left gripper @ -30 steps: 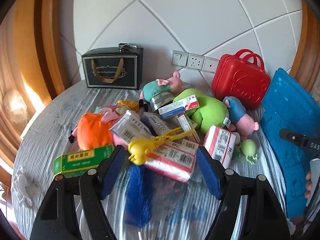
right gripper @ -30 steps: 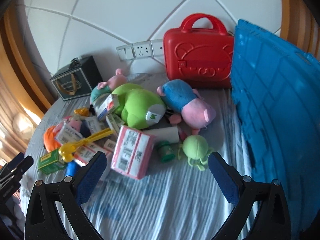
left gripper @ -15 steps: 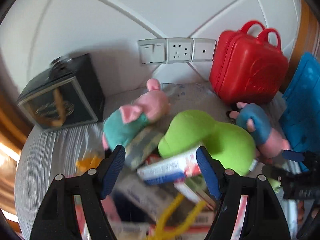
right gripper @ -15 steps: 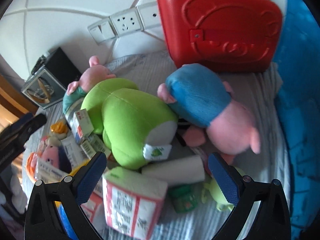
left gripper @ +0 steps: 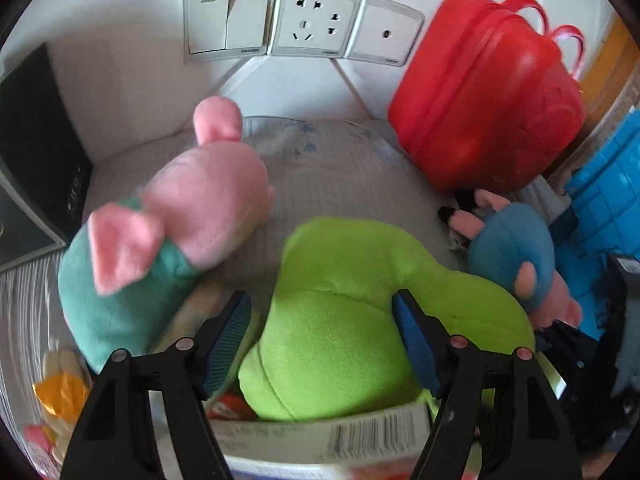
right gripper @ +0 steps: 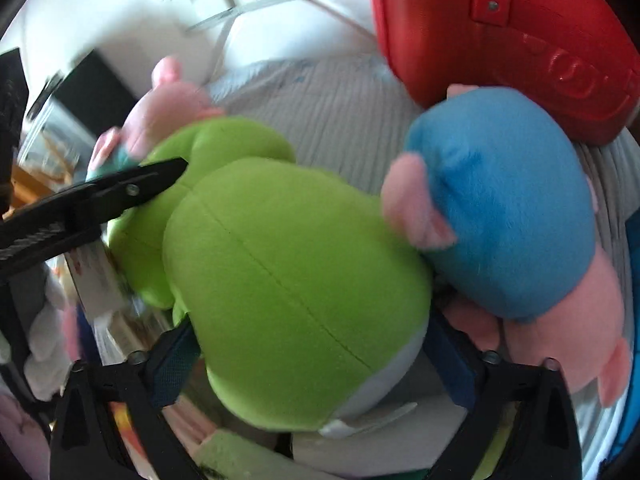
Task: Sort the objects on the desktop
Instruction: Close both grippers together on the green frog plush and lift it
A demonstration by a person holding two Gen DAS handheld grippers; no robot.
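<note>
The green plush toy (right gripper: 288, 280) lies in the middle of the clutter on the striped cloth (left gripper: 340, 176), and both grippers straddle it. The right gripper (right gripper: 310, 354) has its two blue pads on either side of the toy's fat body; its jaws have just been closing with the toy between them, and the pads sit right against the plush, though a firm squeeze cannot be told from this blurred view. The left gripper (left gripper: 322, 340) stands open around the narrower end of the same toy, its pads beside the fabric rather than pressing it.

Just left of the green toy lies a pink and teal pig toy (left gripper: 160, 232), tilted with its snout toward the wall. On the other side a blue and pink pig toy (right gripper: 508, 232) leans against the green one, and behind it stands a red case (right gripper: 520, 32). A white box with a barcode (left gripper: 328, 436) lies under the left gripper, near the camera. A black box (left gripper: 36, 152) stands at the far left by the wall, where a switch and socket strip (left gripper: 304, 20) is mounted. A blue crate (left gripper: 608, 200) shows at the right edge.
</note>
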